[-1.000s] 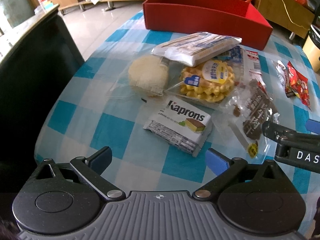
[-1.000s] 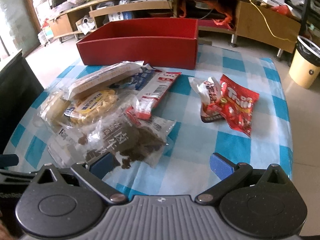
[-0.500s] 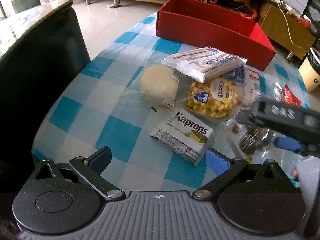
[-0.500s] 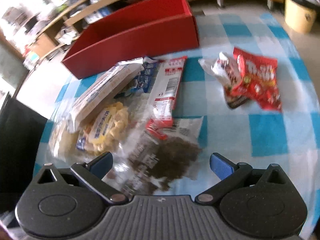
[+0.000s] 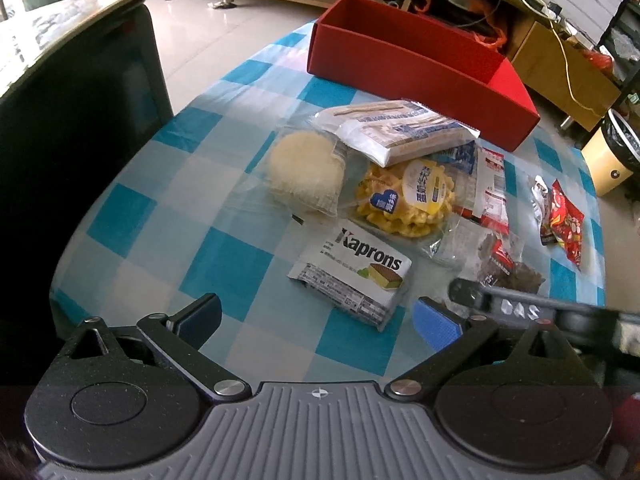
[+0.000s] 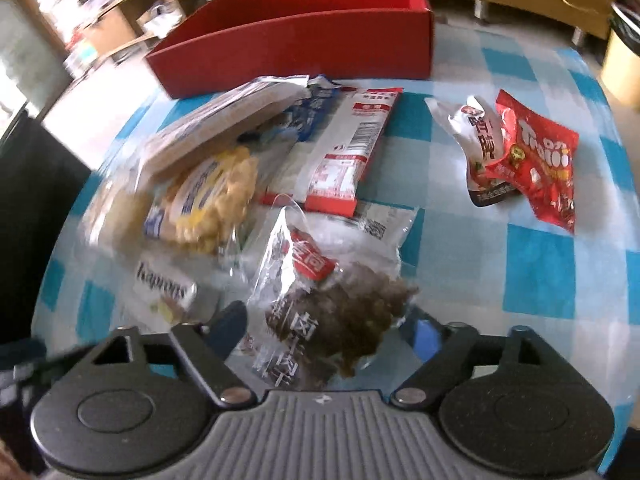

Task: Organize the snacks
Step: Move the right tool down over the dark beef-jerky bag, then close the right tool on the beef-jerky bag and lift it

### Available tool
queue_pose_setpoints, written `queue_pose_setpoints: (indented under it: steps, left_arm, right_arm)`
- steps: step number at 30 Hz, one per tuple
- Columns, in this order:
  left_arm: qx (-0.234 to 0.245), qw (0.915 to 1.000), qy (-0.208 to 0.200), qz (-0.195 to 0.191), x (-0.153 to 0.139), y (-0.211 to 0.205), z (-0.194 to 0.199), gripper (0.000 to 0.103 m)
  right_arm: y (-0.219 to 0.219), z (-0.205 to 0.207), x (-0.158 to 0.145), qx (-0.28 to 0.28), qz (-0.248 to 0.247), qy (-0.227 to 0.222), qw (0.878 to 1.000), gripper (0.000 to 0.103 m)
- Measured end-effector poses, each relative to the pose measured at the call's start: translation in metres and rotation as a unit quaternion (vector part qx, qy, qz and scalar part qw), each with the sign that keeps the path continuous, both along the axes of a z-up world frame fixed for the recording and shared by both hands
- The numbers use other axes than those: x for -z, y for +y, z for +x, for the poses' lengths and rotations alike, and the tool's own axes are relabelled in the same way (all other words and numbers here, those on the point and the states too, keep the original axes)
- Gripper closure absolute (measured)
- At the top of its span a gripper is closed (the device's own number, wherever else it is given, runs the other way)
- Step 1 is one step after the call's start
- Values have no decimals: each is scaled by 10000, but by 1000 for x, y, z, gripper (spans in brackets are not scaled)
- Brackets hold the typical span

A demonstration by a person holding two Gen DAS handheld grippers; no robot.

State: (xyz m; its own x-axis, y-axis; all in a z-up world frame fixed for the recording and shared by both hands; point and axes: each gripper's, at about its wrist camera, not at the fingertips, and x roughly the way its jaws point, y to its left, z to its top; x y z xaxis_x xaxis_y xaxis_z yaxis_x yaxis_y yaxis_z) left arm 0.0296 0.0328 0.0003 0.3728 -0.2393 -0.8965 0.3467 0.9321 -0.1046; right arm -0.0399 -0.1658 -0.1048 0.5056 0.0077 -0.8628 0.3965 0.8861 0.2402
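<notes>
A clear bag of dark dried meat [image 6: 332,312] lies between the fingers of my right gripper [image 6: 326,328]. The jaws are closing, and the pads meet the bag's bunched sides. My left gripper [image 5: 316,320] hangs open over the checked tablecloth, just short of the white Kaprons pack [image 5: 352,276]. Beyond it lie a round pale cake [image 5: 306,174], a yellow waffle pack [image 5: 404,200] and a long white cracker pack [image 5: 396,130]. A red-and-white pack [image 6: 348,152] and two small red pouches [image 6: 532,156] lie further right. The red box [image 5: 416,68] stands at the far edge.
A dark chair back [image 5: 72,120] stands at the table's left edge. A low wooden shelf unit [image 5: 552,40] runs behind the table, and a yellow bin [image 5: 612,156] stands at the far right. Bare blue-and-white cloth [image 6: 520,320] shows on the right.
My right gripper moved left over the dried meat bag and its jaws narrowed onto it, crumpling the bag. The left gripper drew back slightly and stayed open.
</notes>
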Motion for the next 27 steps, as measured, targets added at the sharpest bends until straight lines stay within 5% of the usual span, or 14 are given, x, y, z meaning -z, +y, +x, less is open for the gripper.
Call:
queue_pose_setpoints:
  steps: [8, 15, 23, 27]
  left_arm:
    - [144, 9985, -295, 444, 4, -20, -12, 0]
    - [330, 9959, -473, 692, 5, -30, -22, 0]
    - [358, 9986, -251, 308, 4, -22, -14, 0]
    - [366, 9993, -92, 24, 0, -16, -7, 0]
  right_arm:
    - [-18, -32, 1, -125, 321, -509, 9981, 43]
    - [-22, -42, -10, -240, 74, -796, 9965, 54]
    - [-48, -38, -10, 891, 420, -290, 9947, 40]
    - [-51, -43, -19, 1643, 1045, -311, 9804, 21]
